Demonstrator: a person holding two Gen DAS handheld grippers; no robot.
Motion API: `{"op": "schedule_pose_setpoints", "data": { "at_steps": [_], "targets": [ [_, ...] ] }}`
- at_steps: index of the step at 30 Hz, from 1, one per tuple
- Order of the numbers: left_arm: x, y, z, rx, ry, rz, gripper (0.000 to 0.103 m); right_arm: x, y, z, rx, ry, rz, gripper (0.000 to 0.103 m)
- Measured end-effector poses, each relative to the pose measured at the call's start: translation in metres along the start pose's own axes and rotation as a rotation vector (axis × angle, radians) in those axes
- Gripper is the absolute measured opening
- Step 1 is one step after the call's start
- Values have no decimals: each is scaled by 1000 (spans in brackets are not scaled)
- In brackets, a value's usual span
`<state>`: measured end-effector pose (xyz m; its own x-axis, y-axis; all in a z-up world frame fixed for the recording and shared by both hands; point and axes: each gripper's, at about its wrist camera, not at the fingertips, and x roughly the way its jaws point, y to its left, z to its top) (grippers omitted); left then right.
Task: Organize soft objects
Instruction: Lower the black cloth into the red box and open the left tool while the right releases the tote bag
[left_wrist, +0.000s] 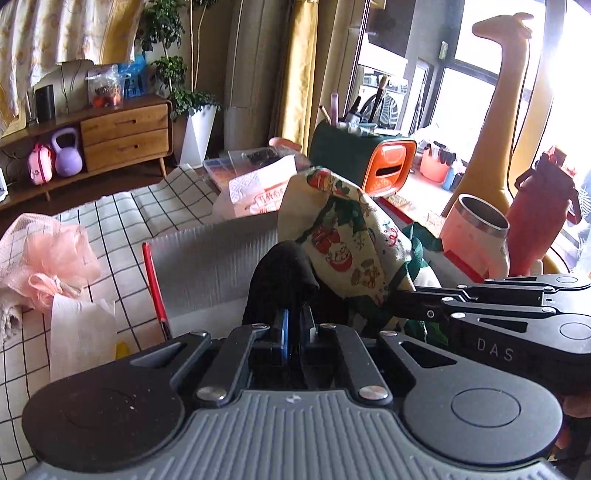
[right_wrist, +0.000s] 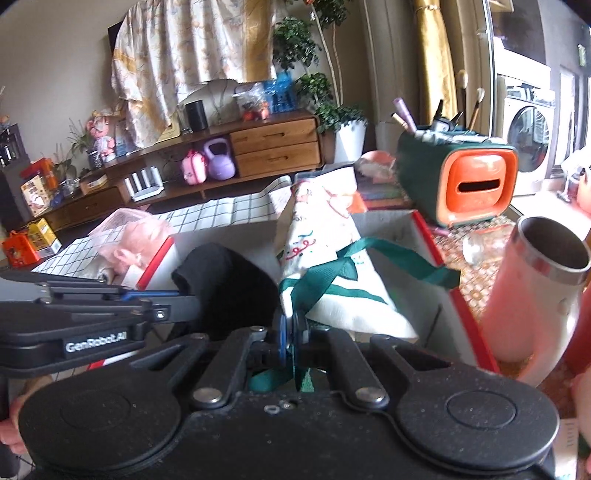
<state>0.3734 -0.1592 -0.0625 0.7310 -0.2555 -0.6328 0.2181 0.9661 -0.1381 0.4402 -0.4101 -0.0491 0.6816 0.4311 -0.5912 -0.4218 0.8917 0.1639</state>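
Left wrist view, centre: left gripper (left_wrist: 294, 317) pinches black cloth (left_wrist: 282, 273), right gripper (right_wrist: 293, 325) clamps printed bag (right_wrist: 321, 254) (over the box (right_wrist: 421, 236), likely for stowing).

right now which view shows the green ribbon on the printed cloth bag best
The right wrist view: the green ribbon runs in full loops across the printed cloth bag and down into the shut right hand-held gripper. The left wrist view shows only green scraps behind the bag.

Wooden sideboard (right_wrist: 236, 147) against pale wall; potted plant (left_wrist: 184, 99) beside it; bright window (left_wrist: 480, 92) right.
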Motion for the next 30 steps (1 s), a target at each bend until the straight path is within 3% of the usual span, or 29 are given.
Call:
{"op": "schedule_pose_setpoints", "data": {
  "at_steps": [9,24,30],
  "targets": [
    [-3,4,-14,4,53,-5,6,0,8,-8,13,54,69,4],
    [-18,-1,-31,-12,115,-37,7,-18,7,-18,46,69,56,29],
    [-28,-5,-34,1,118,-36,8,-30,12,-18,42,58,50,34]
  ]
}}
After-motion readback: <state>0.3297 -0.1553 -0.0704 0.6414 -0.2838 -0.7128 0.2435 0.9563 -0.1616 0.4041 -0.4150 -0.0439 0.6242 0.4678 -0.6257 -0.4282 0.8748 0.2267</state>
